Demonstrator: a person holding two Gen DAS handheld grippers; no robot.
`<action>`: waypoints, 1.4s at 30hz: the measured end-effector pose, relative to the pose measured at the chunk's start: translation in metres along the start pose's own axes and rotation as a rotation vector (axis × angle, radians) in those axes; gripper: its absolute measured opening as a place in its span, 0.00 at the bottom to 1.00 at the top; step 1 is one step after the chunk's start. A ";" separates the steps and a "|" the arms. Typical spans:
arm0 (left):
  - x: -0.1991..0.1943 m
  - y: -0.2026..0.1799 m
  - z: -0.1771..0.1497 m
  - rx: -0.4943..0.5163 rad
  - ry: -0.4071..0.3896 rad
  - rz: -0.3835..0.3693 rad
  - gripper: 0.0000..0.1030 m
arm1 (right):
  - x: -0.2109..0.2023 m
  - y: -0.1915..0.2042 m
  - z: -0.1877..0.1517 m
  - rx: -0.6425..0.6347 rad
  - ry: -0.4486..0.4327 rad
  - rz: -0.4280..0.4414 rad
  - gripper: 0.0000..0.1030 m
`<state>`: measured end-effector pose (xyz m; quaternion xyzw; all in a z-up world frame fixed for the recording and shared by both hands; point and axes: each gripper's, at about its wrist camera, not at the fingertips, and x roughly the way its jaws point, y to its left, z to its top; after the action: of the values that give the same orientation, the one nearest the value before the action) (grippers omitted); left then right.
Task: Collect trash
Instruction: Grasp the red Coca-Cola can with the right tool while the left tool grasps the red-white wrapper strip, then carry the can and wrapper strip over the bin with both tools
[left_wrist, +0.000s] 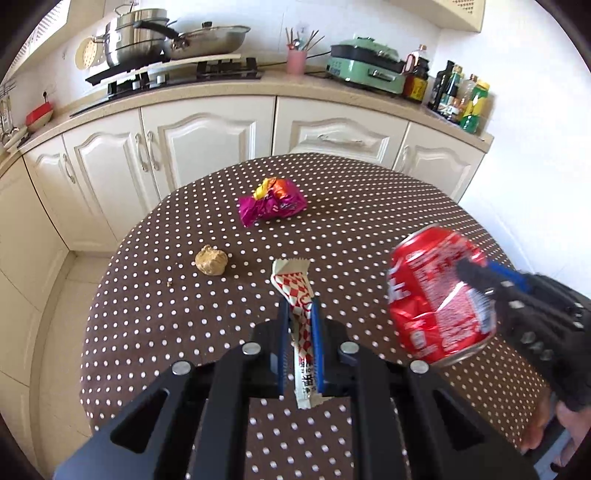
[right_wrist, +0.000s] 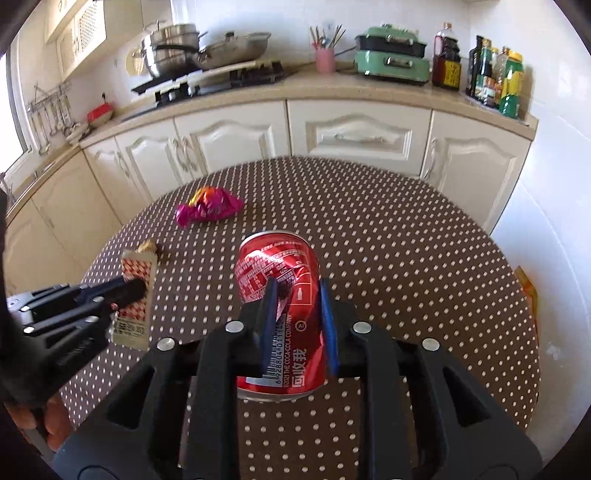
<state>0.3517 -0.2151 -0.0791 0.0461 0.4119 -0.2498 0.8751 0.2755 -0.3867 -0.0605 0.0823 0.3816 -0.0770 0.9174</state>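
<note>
A round desk (left_wrist: 369, 206) in brown polka-dot cloth stands before cream kitchen cabinets (left_wrist: 207, 136). Left gripper (left_wrist: 300, 317) pinches a checked wrapper (left_wrist: 295, 291); right gripper (right_wrist: 298, 291) clamps a dented red can (right_wrist: 280, 273). A pink wrapper (left_wrist: 271, 202) lies at 12 o'clock, and a tan lump (left_wrist: 211, 260), hard to identify, at 10.

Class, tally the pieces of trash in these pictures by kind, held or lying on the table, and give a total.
Crushed red cola can: 1, held in the right tongs
Red-and-white checked sachet: 1, held in the left tongs
Crumpled magenta snack wrapper: 1, on the table
Crumpled brown paper ball: 1, on the table
Total: 4
</note>
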 end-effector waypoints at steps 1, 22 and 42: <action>-0.001 0.000 0.000 0.002 -0.002 -0.003 0.10 | 0.002 0.001 -0.002 0.000 0.015 0.013 0.25; -0.071 0.070 -0.060 -0.090 -0.048 -0.004 0.10 | -0.049 0.114 -0.033 -0.206 -0.079 0.095 0.19; -0.162 0.250 -0.150 -0.305 -0.121 0.205 0.10 | -0.060 0.315 -0.060 -0.383 -0.104 0.344 0.19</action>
<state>0.2785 0.1101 -0.0880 -0.0604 0.3845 -0.0963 0.9161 0.2568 -0.0625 -0.0308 -0.0334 0.3220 0.1494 0.9343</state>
